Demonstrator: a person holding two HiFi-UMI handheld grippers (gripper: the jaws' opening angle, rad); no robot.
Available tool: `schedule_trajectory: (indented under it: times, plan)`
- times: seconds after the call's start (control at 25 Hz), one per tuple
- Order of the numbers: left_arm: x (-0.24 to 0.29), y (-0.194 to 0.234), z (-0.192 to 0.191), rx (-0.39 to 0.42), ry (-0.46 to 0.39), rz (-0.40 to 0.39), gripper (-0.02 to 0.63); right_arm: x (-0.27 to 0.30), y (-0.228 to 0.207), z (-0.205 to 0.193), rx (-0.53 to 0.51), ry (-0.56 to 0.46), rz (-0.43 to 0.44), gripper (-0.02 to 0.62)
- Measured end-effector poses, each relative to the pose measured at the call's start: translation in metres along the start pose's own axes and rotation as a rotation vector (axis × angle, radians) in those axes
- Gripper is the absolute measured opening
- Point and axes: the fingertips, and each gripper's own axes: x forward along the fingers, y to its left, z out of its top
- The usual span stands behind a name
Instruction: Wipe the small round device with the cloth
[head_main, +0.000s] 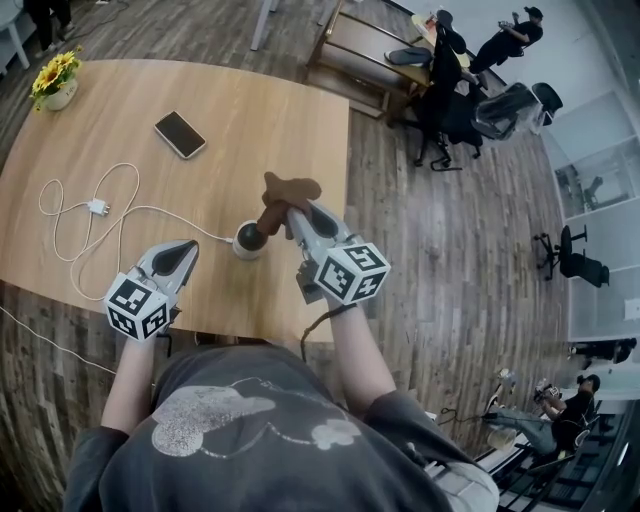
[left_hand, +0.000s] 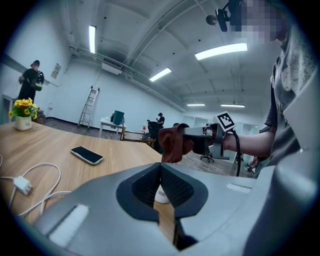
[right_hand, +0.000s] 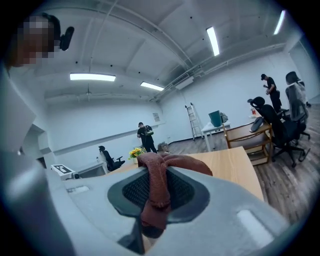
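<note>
The small round device (head_main: 247, 243), white with a dark top, stands on the wooden table (head_main: 120, 110) near its front edge, with a white cable (head_main: 95, 207) running to it. My right gripper (head_main: 293, 210) is shut on a brown cloth (head_main: 284, 192). The cloth's hanging end reaches down to the device's top. In the right gripper view the cloth (right_hand: 156, 192) is pinched between the pads of that gripper (right_hand: 155, 171). My left gripper (head_main: 187, 248) is shut and empty, left of the device and pointing at it. Its view shows the device (left_hand: 161, 194) just beyond the left gripper (left_hand: 160, 168), with the cloth (left_hand: 175, 143) above.
A black phone (head_main: 180, 134) lies further back on the table. A pot of yellow flowers (head_main: 54, 81) stands at the far left corner. The cable's loops and plug lie at the left. Chairs (head_main: 450, 110) and people are on the floor beyond the table's right edge.
</note>
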Motion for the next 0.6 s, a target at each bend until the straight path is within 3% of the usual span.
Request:
schedule_trajectory:
  times: [0.16, 0.4, 0.6]
  plan:
    - [-0.003, 0.006, -0.001, -0.015, -0.005, 0.022, 0.019, 0.031, -0.003, -0.019, 0.027, 0.065, 0.029, 0.06]
    - [-0.007, 0.015, -0.004, -0.028, -0.004, 0.048, 0.019, 0.058, -0.012, -0.066, -0.024, 0.225, 0.022, 0.06]
    - [-0.009, 0.016, -0.01, -0.046, 0.013, 0.057, 0.019, 0.063, -0.031, -0.089, 0.021, 0.308, 0.008, 0.06]
